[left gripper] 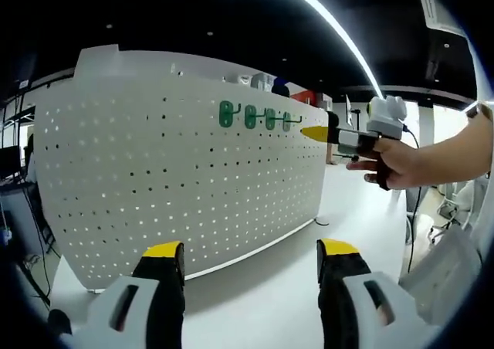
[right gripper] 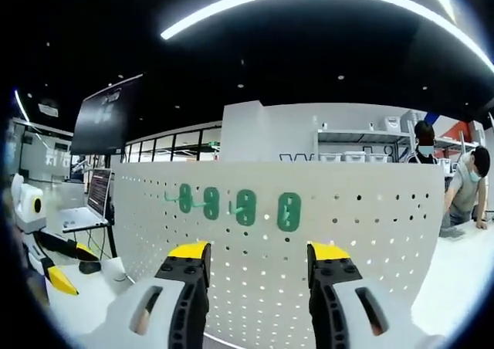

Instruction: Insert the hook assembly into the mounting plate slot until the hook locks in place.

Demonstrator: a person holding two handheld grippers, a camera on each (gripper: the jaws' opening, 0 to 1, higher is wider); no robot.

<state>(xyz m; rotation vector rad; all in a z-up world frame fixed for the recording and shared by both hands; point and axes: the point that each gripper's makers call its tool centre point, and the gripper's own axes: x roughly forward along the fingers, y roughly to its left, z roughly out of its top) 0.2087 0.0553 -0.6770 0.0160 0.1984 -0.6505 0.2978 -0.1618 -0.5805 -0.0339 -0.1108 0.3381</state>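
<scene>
While four green hooks (right gripper: pixel 245 207) sit on pegboard (right gripper: pixel 370 233) | both hand-held grippers released, empty.

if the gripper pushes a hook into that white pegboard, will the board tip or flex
Possibly both, slightly. The white pegboard stands upright on the table as a thin perforated sheet, so it may flex under a push. I can't see any brace, so tipping backward seems plausible. The four green hooks already mounted high up suggest it tolerates light insertion force. Both grippers are open and empty.
</scene>
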